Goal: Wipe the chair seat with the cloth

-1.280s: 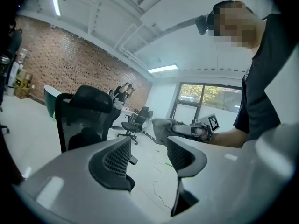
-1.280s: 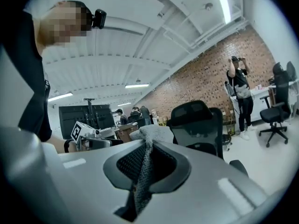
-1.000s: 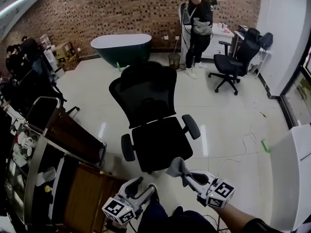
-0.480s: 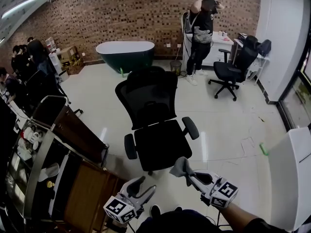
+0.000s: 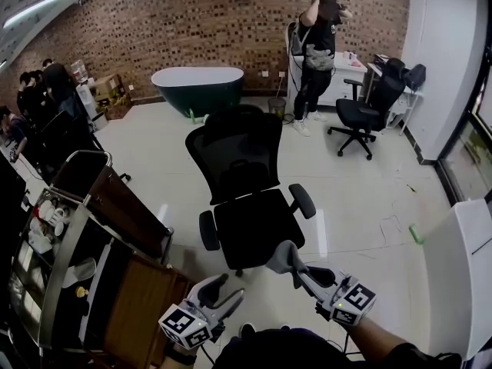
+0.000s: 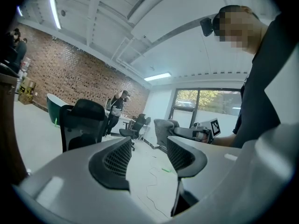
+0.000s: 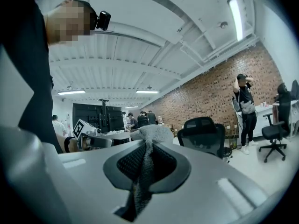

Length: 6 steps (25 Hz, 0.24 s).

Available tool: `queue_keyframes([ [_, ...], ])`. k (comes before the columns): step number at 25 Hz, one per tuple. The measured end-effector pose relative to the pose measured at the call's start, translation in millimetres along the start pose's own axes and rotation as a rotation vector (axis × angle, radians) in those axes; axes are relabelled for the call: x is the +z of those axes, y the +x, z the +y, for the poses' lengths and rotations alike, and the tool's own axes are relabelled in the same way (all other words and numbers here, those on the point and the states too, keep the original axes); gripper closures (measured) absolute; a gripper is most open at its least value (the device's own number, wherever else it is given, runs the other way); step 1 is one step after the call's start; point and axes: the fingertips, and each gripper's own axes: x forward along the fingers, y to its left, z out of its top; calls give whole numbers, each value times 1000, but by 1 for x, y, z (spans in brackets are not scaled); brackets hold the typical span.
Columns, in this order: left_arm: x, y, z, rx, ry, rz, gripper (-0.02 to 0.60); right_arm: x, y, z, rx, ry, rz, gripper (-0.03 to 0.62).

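- cloth (image 5: pixel 283 257) is pinched thinly in the closed jaws of the right gripper (image 5: pixel 297 273); it could be dragged free across the chair seat (image 5: pixel 257 227).
- left gripper (image 5: pixel 224 289) is held empty, jaws apart; the chair seat could be pushed away unsteadied.

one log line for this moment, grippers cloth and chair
stage: pre-wipe | right gripper: shut on cloth | left gripper: open, empty | chair seat: cloth not on it
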Motion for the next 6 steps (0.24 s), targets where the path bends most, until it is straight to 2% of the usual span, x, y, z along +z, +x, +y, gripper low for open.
queue_keyframes([
  [6,7,-3,-2,-2,9,-22,319,7,-5,3,-11,-6,-33,574],
])
